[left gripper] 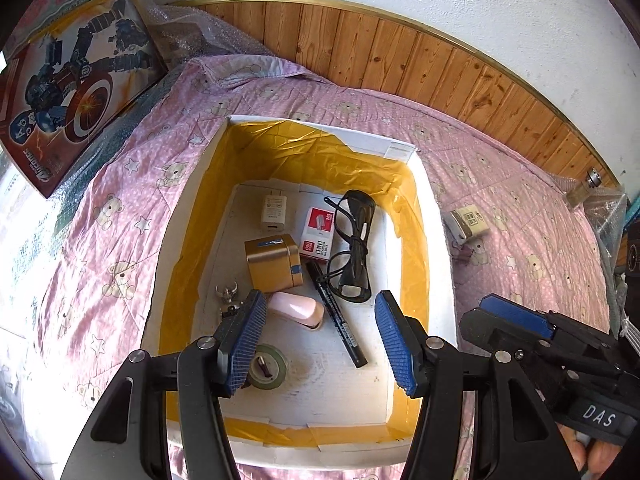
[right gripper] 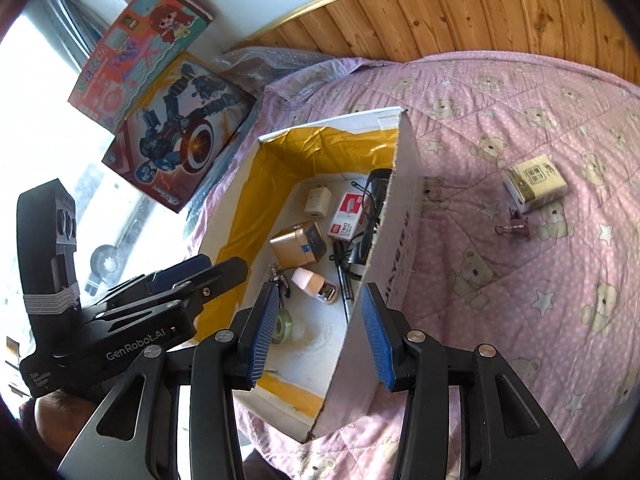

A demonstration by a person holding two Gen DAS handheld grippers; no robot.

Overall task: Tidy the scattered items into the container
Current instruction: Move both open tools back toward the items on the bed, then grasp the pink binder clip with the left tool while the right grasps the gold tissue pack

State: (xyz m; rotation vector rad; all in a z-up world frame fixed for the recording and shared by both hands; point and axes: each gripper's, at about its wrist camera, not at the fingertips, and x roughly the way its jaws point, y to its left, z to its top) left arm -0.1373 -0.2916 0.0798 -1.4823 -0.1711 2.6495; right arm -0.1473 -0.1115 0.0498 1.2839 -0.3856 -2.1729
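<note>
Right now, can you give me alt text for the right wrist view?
The open right hand-held gripper straddles the white box's near wall. Beyond on the pink quilt lie a tissue pack and binder clip.

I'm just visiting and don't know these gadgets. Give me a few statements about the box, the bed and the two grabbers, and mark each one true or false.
1. The black-framed safety glasses lie inside the white cardboard box with yellow tape lining. True.
2. The left gripper clamps the black marker pen. False: its jaws are open and empty above the box.
3. A small cream tissue packet lies on the pink bear-print quilt, outside the box. True.
4. The pink binder clip is in the box. False: it lies on the quilt beside the packet.
5. The right gripper holds the gold cube-shaped box. False: it is open and empty.
</note>
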